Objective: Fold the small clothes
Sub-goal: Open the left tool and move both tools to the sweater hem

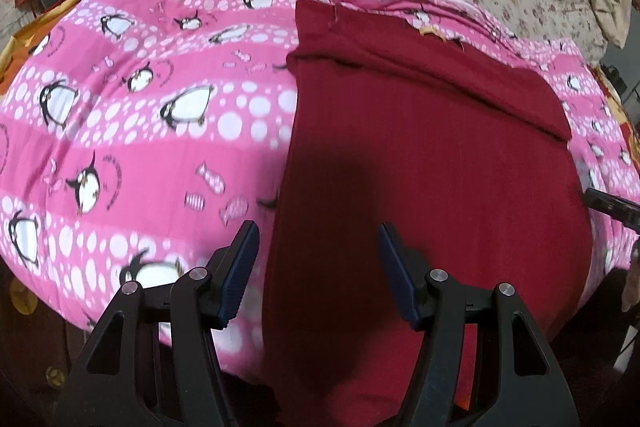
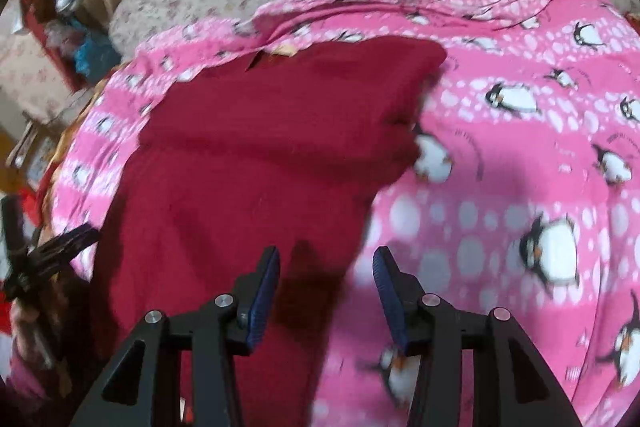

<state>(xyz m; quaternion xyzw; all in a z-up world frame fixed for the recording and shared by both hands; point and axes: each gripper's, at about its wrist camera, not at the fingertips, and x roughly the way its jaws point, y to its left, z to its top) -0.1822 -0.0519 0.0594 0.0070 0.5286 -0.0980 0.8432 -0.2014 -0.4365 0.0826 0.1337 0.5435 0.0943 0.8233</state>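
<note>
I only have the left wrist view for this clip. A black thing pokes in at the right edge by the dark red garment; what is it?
Observer: That is the right gripper. Its own camera shows it open, with nothing between its fingers.
Operator: Where does it sit against the garment?
Observer: Over the dark red garment's right edge, with penguin blanket under its right finger.
Operator: Anything of the person visible there?
Observer: Yes, a hand holding the left gripper's handle, with a pink sleeve at the lower left.
</note>
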